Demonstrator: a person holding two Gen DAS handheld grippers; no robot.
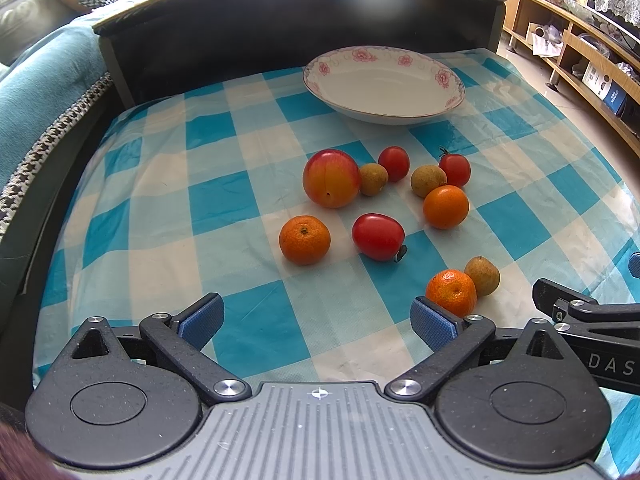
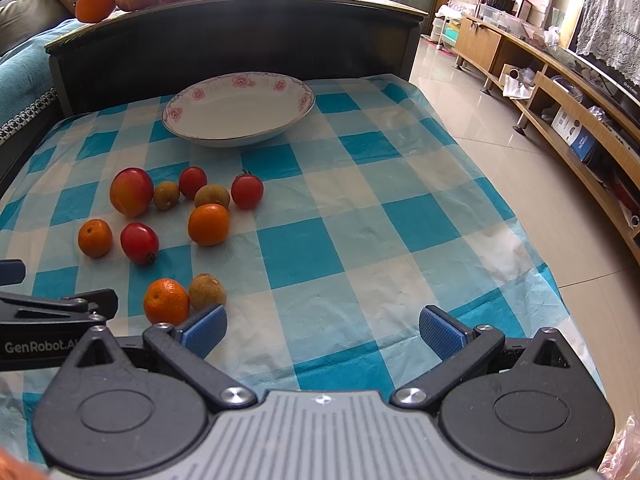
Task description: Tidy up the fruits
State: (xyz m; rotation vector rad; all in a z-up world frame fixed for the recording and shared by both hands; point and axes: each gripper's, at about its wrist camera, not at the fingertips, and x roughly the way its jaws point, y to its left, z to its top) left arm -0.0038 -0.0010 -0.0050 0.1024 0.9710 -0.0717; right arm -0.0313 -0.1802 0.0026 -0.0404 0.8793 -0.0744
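Nothing gathered yet, by the look of it: flowered bowl (image 1: 384, 84) bare and white inside, set at the far end of the desk (image 1: 248, 208) on the blue-checked cloth, presumably as the place to collect the fruit.

From the left: left gripper (image 1: 316, 316) low over the near edge of the cloth, fingers (image 1: 200, 316) released and wide apart, nothing between them. Ahead of it, a mandarin (image 1: 305, 240) sitting alone, then the large red-and-yellow plum (image 1: 331, 178) with a small brown longan (image 1: 373, 179) touching its side. Next an oblong red tomato (image 1: 378, 237) near the middle, a rounder tomato (image 1: 394, 163) behind it. Further right, a second longan (image 1: 428, 181), a stemmed tomato (image 1: 455, 169) and an orange (image 1: 445, 207) bunched close together. Nearest of all, a mandarin (image 1: 451, 293) and longan (image 1: 482, 275) touching, just beyond the left gripper's right finger.

Right gripper (image 2: 323, 330) likewise released and empty, hovering over bare cloth, all fruit lying to its left. Probably poised that way so either one can take a nearby piece; the near pair the likeliest first pick.
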